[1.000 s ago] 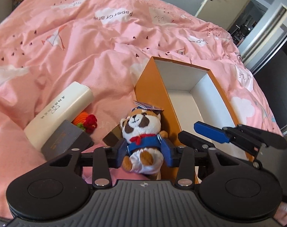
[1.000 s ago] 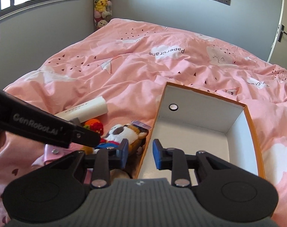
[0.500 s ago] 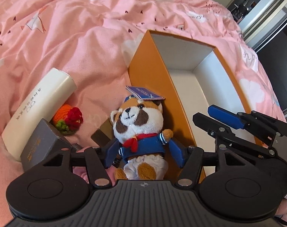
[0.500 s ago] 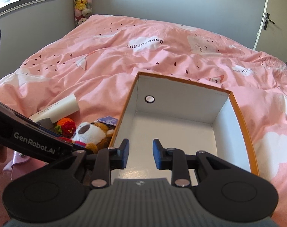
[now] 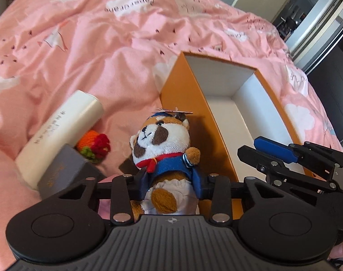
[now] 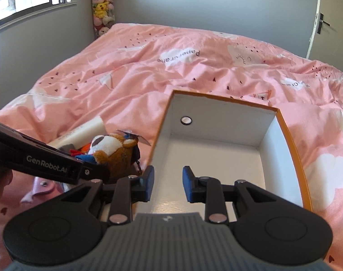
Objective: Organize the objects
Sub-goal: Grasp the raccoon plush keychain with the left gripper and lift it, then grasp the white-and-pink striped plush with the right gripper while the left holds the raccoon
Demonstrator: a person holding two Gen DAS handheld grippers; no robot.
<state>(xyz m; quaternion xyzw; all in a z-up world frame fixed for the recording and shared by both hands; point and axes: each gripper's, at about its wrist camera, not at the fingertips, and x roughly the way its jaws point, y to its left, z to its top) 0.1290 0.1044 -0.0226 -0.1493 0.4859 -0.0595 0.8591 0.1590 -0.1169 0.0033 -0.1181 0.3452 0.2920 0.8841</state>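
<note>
Left wrist view. My left tool (image 5: 170, 186) sat at lower centre of the frame, its two blue pads pressed against the waist of the plush dog (image 5: 163, 151); the jaws had just been closing, and the toy was gripped between them. The dog wore a blue sailor top and red neckerchief, with a card tag lying over its head. It stood just beside the orange outer wall of the open cardboard box (image 5: 187, 94), which lay on the pink duvet (image 5: 92, 45) of the bed and filled the centre right of the frame. Left of the dog lay a small crocheted orange-and-red toy (image 5: 94, 144), a cream cylindrical tube (image 5: 60, 133) with printed lettering, and a dark grey box (image 5: 62, 171), the tube and grey box touching. My right tool (image 5: 257, 149) entered from the lower right edge, over the near end of the cardboard box.

Right wrist view. My right tool (image 6: 168, 184) held nothing: its blue pads stood partly apart, with only the white box floor showing between them. It hovered over the near end of the cardboard box (image 6: 293, 149), whose far white wall carried a round hole. The plush dog (image 6: 112, 149) appeared at centre left, outside the box, against its left wall. The arm of my left tool (image 6: 90, 171) crossed the left edge in front of it. A pink pouch (image 6: 41, 186) lay at lower left on the duvet (image 6: 171, 72).
</note>
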